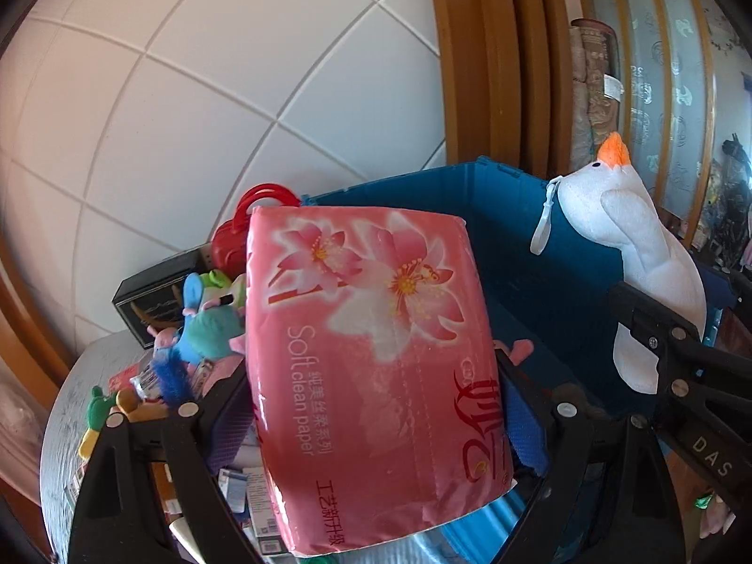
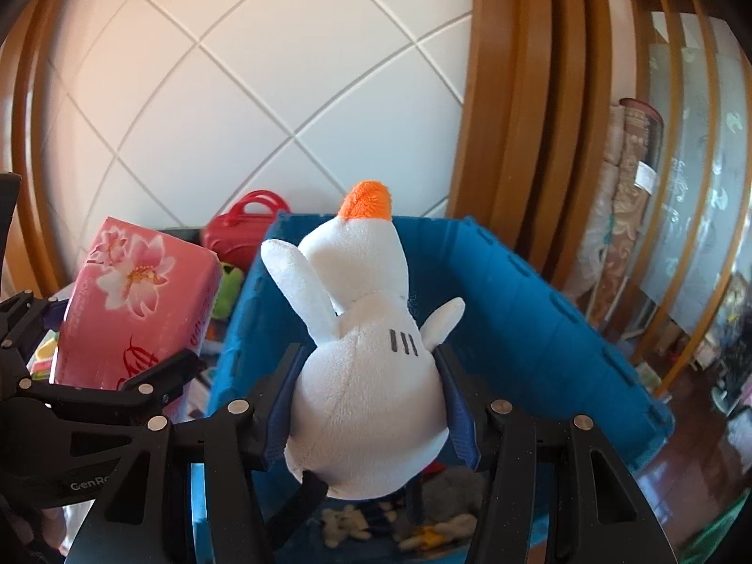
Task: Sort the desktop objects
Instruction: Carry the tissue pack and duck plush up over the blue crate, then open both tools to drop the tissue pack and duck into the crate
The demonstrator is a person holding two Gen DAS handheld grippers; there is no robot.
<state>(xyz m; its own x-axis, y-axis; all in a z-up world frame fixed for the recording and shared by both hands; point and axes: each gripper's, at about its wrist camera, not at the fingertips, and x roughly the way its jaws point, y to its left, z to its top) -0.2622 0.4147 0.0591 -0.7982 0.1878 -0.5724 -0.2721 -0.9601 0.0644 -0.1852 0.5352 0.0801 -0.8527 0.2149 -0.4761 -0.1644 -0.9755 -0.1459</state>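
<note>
Left wrist: your left claw is clamped wide on the glossy pink tissue pack, a soft plastic-wrapped block lifted above the cluttered counter. Right wrist: your right claw squeezes the fuzzy white plush goose, held over the ribbed blue bin.

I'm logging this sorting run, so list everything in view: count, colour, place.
Plastic-wrapped tissue pack: one, pink with flowers, held in the left claw.
Plush goose toy: one, white with orange beak, held in the right claw above the crate.
Plastic crate: one, blue, behind both claws.
Toy handbag: one, red, behind the pack.
Small toys: several, mixed colours, left of the pack.
Left claw: black, shut on the pack.
Right claw: black, shut on the goose.
</note>
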